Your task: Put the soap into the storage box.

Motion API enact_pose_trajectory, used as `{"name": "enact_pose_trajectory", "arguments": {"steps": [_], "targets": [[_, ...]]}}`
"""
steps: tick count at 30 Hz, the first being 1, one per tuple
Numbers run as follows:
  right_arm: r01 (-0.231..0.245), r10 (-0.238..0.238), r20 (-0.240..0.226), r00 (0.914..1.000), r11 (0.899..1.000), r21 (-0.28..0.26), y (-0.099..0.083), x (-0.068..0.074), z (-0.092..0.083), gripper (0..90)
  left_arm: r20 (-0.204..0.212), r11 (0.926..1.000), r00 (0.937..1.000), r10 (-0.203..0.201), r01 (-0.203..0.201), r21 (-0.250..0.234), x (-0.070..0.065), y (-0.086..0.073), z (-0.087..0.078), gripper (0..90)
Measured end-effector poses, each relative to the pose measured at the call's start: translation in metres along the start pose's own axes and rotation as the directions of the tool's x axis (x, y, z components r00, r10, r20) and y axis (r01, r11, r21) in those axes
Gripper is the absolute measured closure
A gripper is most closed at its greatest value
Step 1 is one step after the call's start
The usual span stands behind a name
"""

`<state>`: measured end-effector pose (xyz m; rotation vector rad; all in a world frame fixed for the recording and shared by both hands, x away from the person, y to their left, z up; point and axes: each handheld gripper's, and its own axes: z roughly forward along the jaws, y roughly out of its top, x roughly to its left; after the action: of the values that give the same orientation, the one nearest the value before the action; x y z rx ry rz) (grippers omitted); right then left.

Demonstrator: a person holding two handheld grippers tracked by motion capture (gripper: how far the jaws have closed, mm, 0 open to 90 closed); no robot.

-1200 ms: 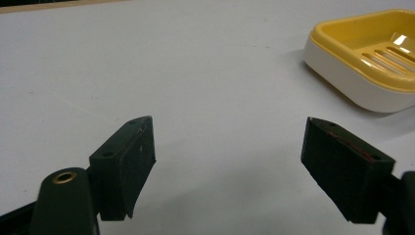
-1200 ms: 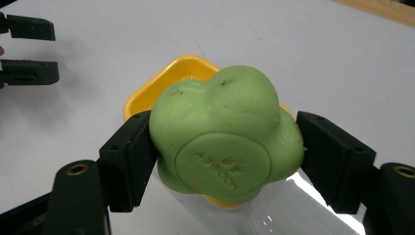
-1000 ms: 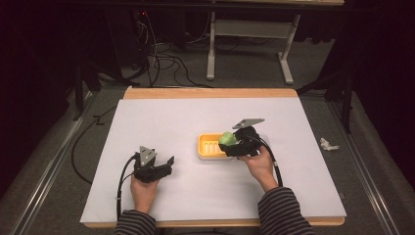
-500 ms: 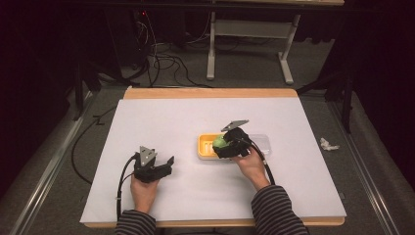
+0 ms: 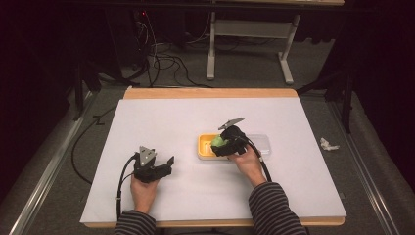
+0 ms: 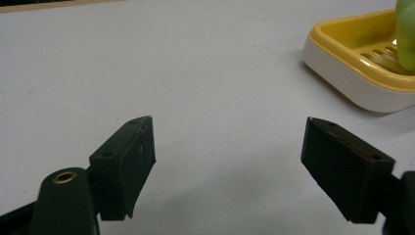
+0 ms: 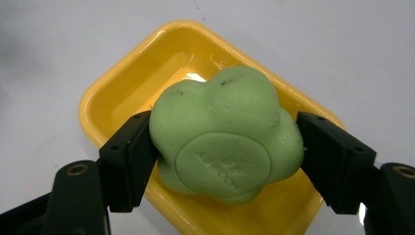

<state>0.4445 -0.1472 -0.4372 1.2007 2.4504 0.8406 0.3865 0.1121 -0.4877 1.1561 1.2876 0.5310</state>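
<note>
A green lump point(image 7: 226, 134), soft-looking and lobed, with a round stamped mark on its near face, was held between the two black jaws of the right gripper point(image 7: 226, 147), one jaw pressed against each of its sides. The lump was kept over the yellow dish point(image 7: 122, 98), above the middle and near part of the dish's hollow; whether its underside touched the dish floor could not be told. In the high view the lump point(image 5: 219, 141) was seen at the tip of the right gripper point(image 5: 226, 144), over the right part of the dish point(image 5: 204, 147), and a clear lid point(image 5: 260, 144) lay just to the right of the dish, partly covered by the right hand point(image 5: 248, 164).

The dish was set on a white sheet point(image 5: 166, 122) that covered the tabletop. In the left gripper view the dish point(image 6: 342, 73) was shown as yellow inside with a white outer wall and a slotted floor, and an edge of the lump point(image 6: 406, 34) was caught above it.

Well to the left of the dish and nearer the person, the left gripper point(image 5: 164, 166) was rested on the sheet in the left hand point(image 5: 144, 188). Its jaws were spread wide apart with nothing between them, bare sheet being seen in the gap of the left gripper point(image 6: 227, 166). A crumpled white scrap point(image 5: 328, 144) lay on the floor far to the right of the dish, off the table.
</note>
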Motion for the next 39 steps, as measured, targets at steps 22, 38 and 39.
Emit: {"name": "enact_pose_trajectory", "arguments": {"steps": [22, 38, 39], "targets": [[0.03, -0.029, 0.057, 0.998, 0.999, -0.015, 0.006, 0.007, 0.004, 24.4, -0.012, 1.0, 0.9999, 0.003, -0.003, 0.007, 0.0, 0.0, 0.002, 20.8], [-0.015, 0.027, 0.071, 0.9971, 0.986, -0.163, -0.002, -0.008, -0.036, 20.8, -0.008, 0.9999, 0.9999, -0.013, 0.013, -0.005, 0.001, 0.001, 0.001, 20.6], [-0.001, 0.015, 0.08, 0.9967, 0.985, -0.175, -0.003, -0.009, -0.039, 20.6, -0.008, 0.9999, 0.9999, -0.01, 0.01, -0.003, 0.001, 0.001, 0.001, 20.8]]}}
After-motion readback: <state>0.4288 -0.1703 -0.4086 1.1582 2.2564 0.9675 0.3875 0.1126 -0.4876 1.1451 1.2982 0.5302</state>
